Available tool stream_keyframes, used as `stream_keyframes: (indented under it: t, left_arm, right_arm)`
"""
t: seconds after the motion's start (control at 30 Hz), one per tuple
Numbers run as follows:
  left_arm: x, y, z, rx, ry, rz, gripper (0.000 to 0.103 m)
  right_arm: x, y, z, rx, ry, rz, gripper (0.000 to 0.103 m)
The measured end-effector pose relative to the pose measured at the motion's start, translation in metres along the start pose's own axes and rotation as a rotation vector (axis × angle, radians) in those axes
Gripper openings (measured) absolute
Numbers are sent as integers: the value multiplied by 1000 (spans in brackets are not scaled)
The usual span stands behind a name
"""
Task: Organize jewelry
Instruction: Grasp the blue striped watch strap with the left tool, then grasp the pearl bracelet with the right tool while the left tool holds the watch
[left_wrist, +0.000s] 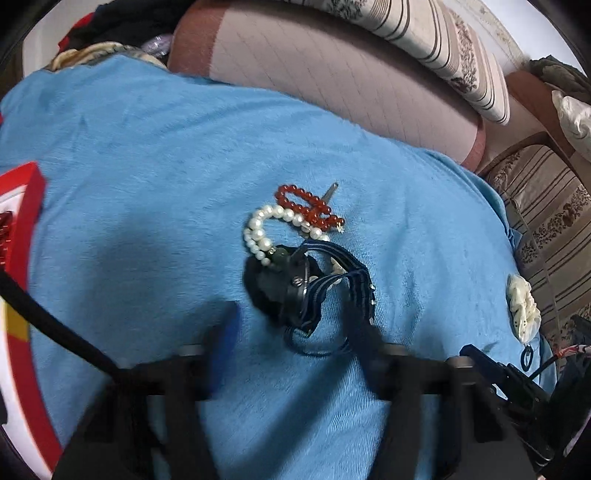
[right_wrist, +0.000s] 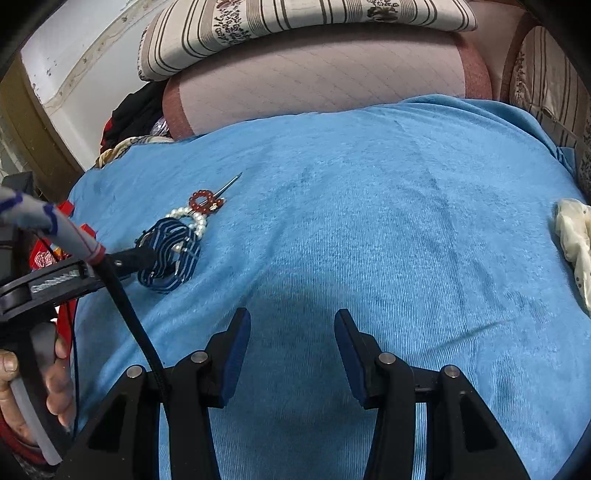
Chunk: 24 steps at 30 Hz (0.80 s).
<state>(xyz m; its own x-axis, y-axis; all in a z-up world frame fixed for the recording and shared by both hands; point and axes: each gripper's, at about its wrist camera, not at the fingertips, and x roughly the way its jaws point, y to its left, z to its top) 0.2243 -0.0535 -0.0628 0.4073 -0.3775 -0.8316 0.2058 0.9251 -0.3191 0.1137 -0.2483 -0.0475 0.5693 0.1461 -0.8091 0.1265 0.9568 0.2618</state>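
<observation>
A small heap of jewelry lies on the blue cloth (left_wrist: 147, 166): a red bead bracelet (left_wrist: 306, 206), a pearl bracelet (left_wrist: 258, 229), a silver pin (left_wrist: 330, 190) and a dark blue striped ribbon bow (left_wrist: 325, 291). My left gripper (left_wrist: 295, 332) hangs just short of the bow, its blurred fingers (left_wrist: 225, 339) wide apart, the bow's lower loop between them and unpressed. From the right wrist view the left gripper (right_wrist: 144, 258) reaches the bow (right_wrist: 170, 251) from the left, held by a person's hand (right_wrist: 55, 380). My right gripper (right_wrist: 291, 343) stands open over bare cloth, nothing between its fingers.
A red box (left_wrist: 26, 221) sits at the cloth's left edge. A cream fabric flower (left_wrist: 522, 314) lies near the right edge, also seen as the flower (right_wrist: 574, 240). Pink and striped cushions (right_wrist: 314, 74) rise behind the cloth. A black cable (right_wrist: 125, 306) runs from the left gripper.
</observation>
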Motion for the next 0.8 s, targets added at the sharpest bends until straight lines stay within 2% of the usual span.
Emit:
stream_keyframes:
  t: [0.03, 0.17, 0.33, 0.47, 0.63, 0.8]
  left_arm:
    - [4, -1, 1, -3, 16, -4, 22]
    - [-5, 1, -4, -2, -15, 14, 15]
    - [-29, 17, -11, -7, -31, 47, 14]
    - [-50, 45, -22, -52, -36, 48, 14]
    - [-56, 68, -36, -64, -29, 84, 14]
    - [-53, 67, -40, -29, -37, 93, 14]
  right_arm:
    - [2, 0, 1, 3, 2, 2, 51]
    - [9, 6, 8, 2, 3, 14, 51]
    - [18, 23, 18, -16, 4, 41, 51]
    - [28, 37, 26, -25, 11, 80, 51]
    - [48, 61, 42, -39, 23, 121, 51]
    - [67, 81, 58, -70, 26, 113, 51]
